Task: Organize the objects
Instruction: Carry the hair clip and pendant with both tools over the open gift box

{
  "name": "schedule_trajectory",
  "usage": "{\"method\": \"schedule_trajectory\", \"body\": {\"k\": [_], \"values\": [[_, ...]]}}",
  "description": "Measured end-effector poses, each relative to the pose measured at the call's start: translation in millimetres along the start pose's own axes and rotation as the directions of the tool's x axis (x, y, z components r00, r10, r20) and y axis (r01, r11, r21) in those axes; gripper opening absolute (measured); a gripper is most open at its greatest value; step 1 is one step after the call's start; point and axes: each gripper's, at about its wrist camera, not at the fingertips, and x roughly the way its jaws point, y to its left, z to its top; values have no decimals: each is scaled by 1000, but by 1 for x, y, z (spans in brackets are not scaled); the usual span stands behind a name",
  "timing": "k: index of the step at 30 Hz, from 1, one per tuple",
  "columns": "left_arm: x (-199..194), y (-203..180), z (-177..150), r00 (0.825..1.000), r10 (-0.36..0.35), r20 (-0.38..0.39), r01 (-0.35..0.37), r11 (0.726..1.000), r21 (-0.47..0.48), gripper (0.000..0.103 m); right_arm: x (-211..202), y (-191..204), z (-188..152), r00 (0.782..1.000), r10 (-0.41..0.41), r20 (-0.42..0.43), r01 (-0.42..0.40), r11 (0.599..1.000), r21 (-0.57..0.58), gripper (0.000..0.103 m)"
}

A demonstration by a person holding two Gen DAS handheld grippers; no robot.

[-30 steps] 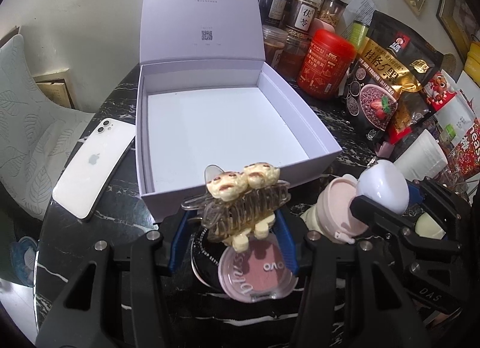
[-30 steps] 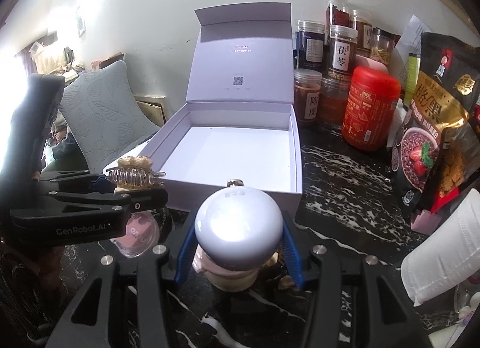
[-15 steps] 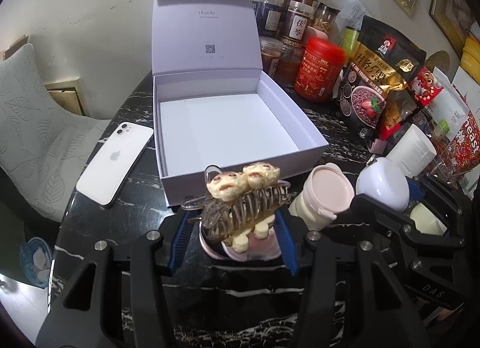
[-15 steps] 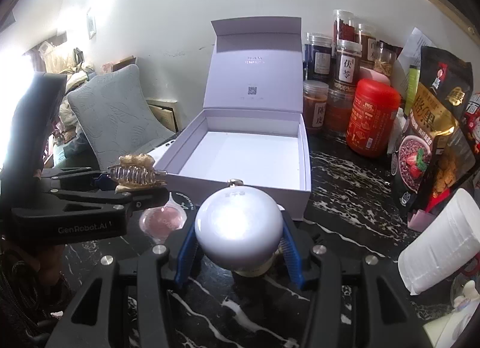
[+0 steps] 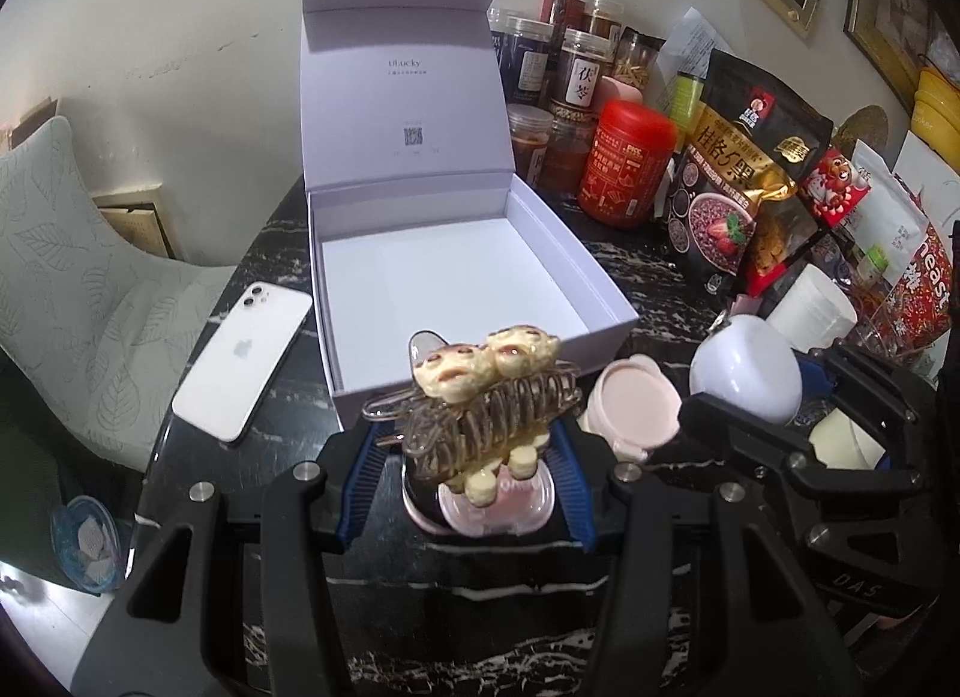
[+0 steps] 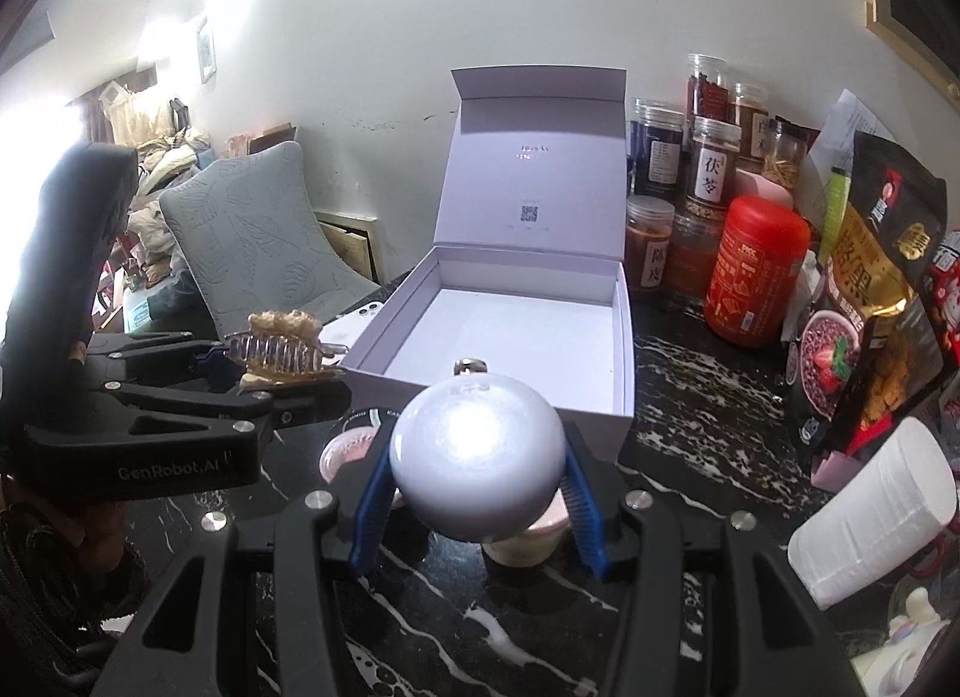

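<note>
An open white box [image 5: 456,289] with its lid upright stands on the black marble table; it also shows in the right wrist view [image 6: 510,331]. My left gripper [image 5: 468,457] is shut on a clear hair claw clip with cream figures [image 5: 486,403], held above the table before the box; the clip also shows in the right wrist view [image 6: 282,343]. My right gripper [image 6: 477,475] is shut on a white round case [image 6: 477,457], seen also in the left wrist view [image 5: 744,373]. A pink blush compact [image 5: 498,505] and a pink-lidded jar [image 5: 636,409] sit below.
A white phone [image 5: 240,361] lies left of the box. Jars [image 5: 576,72], a red canister [image 5: 630,162] and snack bags [image 5: 738,181] crowd the back right. A white roll [image 6: 876,505] lies at right. A grey cushioned chair [image 5: 78,277] stands off the table's left edge.
Both grippers have risen and drawn back from the box with their objects still held. The pink jar and blush compact stay on the table.
</note>
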Motion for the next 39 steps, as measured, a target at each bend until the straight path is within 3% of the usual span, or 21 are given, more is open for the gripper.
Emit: {"method": "schedule_trajectory", "body": {"k": [20, 39], "values": [[72, 16, 56, 998, 15, -54, -14, 999, 30, 49, 70, -35, 43, 999, 7, -49, -8, 1000, -10, 52], [149, 32, 91, 987, 8, -162, 0, 999, 49, 49, 137, -67, 77, 992, -2, -122, 2, 1000, -5, 52]]}}
